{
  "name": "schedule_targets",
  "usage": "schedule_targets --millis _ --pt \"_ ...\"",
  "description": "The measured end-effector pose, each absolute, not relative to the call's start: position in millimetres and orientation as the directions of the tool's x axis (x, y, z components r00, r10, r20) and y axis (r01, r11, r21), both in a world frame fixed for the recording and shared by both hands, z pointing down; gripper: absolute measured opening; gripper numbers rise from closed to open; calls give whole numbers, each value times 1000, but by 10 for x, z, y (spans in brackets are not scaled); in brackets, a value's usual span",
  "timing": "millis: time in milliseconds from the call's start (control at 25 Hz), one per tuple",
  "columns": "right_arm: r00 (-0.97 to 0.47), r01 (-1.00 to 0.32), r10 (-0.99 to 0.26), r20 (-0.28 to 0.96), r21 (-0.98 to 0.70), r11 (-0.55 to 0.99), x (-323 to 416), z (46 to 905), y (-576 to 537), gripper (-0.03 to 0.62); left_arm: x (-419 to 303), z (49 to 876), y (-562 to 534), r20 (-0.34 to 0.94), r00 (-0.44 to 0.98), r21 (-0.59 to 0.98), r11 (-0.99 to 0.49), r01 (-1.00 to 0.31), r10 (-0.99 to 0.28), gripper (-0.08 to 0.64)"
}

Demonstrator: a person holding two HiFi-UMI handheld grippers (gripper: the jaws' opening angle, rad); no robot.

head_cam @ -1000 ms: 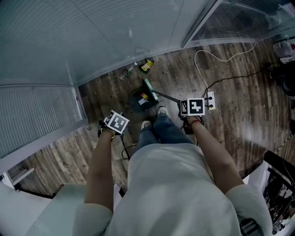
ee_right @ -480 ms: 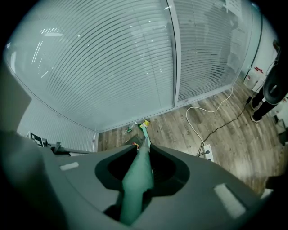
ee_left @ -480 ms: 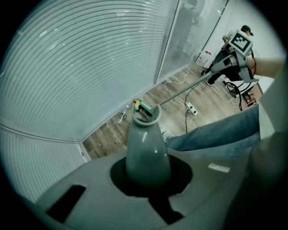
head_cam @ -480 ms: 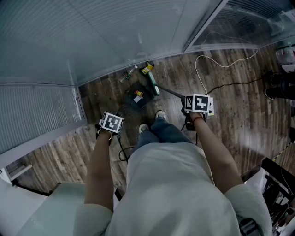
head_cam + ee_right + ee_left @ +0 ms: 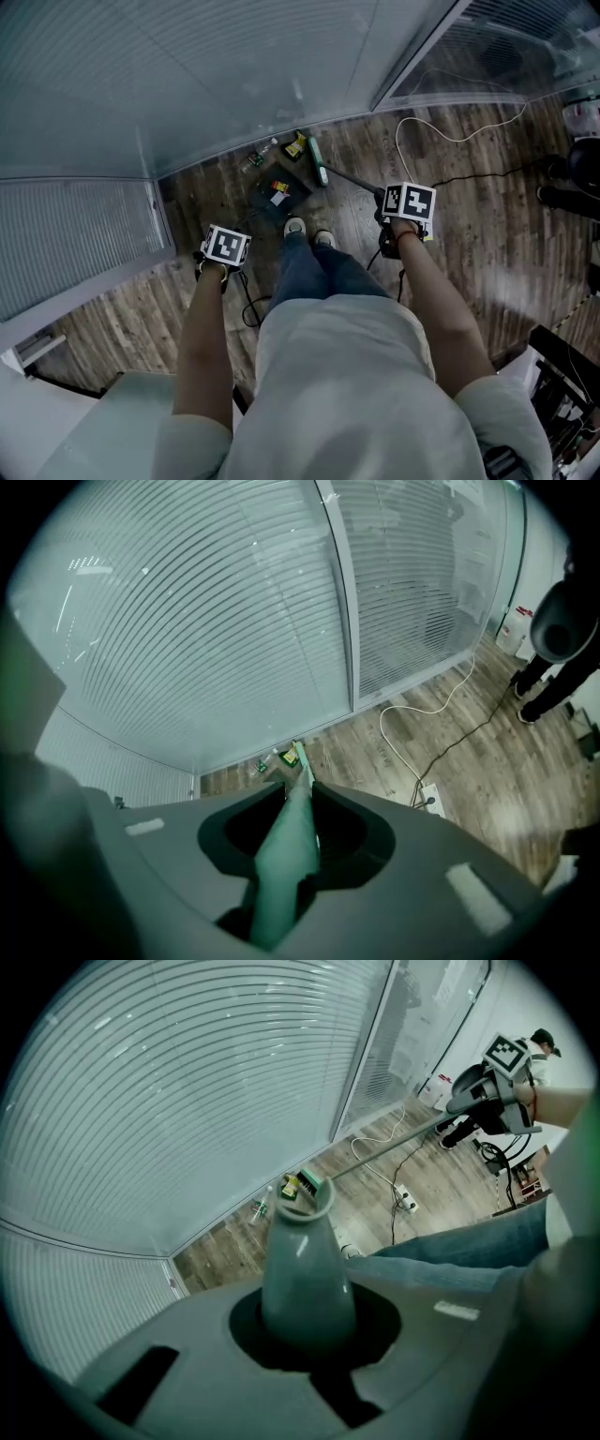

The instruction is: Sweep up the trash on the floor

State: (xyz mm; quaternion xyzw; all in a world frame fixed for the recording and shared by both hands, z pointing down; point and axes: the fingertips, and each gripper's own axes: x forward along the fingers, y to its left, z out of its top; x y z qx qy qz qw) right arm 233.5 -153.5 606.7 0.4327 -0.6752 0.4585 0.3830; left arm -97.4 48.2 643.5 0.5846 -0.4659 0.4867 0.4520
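Slip the broom head (image 5: pixel 319 161) between the glass wall (image 5: pixel 234 84) and the trash, then pull with short, low strokes toward the dustpan (image 5: pixel 267 202), holding its lip flat on the floor (image 5: pixel 469 216). Your right claw (image 5: pixel 286 850) is clamped on the green broom handle (image 5: pixel 292 822), your left claw (image 5: pixel 305 1330) on the grey dustpan handle (image 5: pixel 302 1251). The yellow packet (image 5: pixel 296 145) and clear bottle (image 5: pixel 261 155) lie at the wall's foot, just beyond the pan, which already holds a scrap (image 5: pixel 278 187)
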Motion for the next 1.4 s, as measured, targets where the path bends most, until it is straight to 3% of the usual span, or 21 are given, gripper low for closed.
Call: schedule_targets --millis 320,680,840,1400 --pt "-290 -948 -261 921 -240 208 2209 6094 -1948 100 -1088 6429 167 987 99 81 -136 -987 -129 8" --pt "-239 -954 -264 935 -175 243 1926 6193 -2246 100 -1262 6441 73 992 105 94 -145 -985 -74 8" --pt "-216 -948 -270 938 -135 288 1747 6237 -2324 100 -1285 6489 -43 981 148 126 -165 -978 -128 8" --pt "-198 -891 -219 955 -83 446 1344 6404 -2335 100 -1222 6405 -40 968 224 195 -222 -955 -114 6"
